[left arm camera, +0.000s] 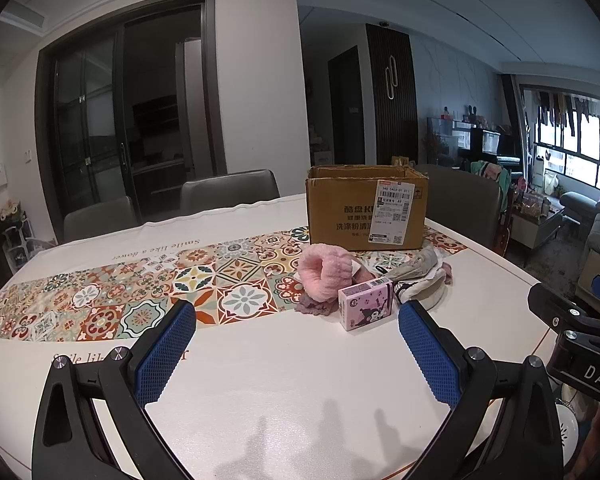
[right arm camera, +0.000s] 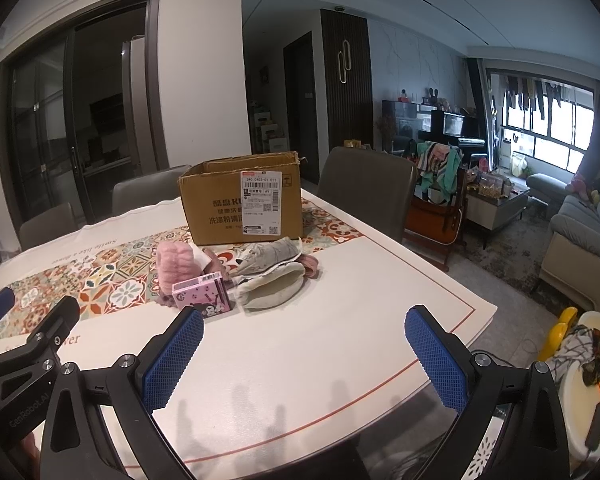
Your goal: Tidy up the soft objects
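The worktop (left arm camera: 260, 380) carried a white cloth with a band of patterned tiles (left arm camera: 140, 300) running across it. Beyond the worktop's far edge stood grey chairs (left arm camera: 228, 188), and one more chair (right arm camera: 366, 188) stood at its far right side. Behind those chairs a dark-framed glass sliding door (left arm camera: 120, 120) filled the wall. To the right of the worktop a piano (right arm camera: 456, 128) stood by a wide window (right arm camera: 548, 128) with clothes hung along its top. A pale sofa (right arm camera: 580, 240) sat further right of the worktop, and a yellow child's seat (right arm camera: 560, 332) stood just off its near right corner.
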The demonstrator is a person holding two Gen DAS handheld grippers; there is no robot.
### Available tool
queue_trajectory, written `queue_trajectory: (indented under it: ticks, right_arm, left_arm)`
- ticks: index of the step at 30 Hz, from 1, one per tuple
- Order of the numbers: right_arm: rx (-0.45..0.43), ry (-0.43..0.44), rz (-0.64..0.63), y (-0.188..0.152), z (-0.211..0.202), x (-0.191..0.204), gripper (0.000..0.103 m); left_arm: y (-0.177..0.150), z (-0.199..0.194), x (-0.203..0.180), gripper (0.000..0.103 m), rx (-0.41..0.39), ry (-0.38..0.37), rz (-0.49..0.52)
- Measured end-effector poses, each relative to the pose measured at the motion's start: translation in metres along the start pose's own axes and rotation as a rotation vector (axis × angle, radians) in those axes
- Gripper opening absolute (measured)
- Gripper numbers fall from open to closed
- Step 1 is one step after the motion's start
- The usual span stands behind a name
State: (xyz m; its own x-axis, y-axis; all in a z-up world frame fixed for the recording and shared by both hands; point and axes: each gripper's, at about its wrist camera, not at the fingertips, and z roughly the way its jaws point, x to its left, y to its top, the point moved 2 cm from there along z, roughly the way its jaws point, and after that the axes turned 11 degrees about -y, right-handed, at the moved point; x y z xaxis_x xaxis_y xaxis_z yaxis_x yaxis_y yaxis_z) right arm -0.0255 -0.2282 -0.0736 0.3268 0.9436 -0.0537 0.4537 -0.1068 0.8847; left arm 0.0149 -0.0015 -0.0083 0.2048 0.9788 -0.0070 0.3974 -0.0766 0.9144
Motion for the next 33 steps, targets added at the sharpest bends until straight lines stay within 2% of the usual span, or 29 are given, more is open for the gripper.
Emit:
queue_trajectory:
  ticks: [33]
  right_arm:
    - [0.004,0.002,0.0,0.0008,-0.001,0.0023,0.102]
  left_arm:
    - [-0.0005,0.0011,-0.0002,0.103,0.001,0.001,0.0]
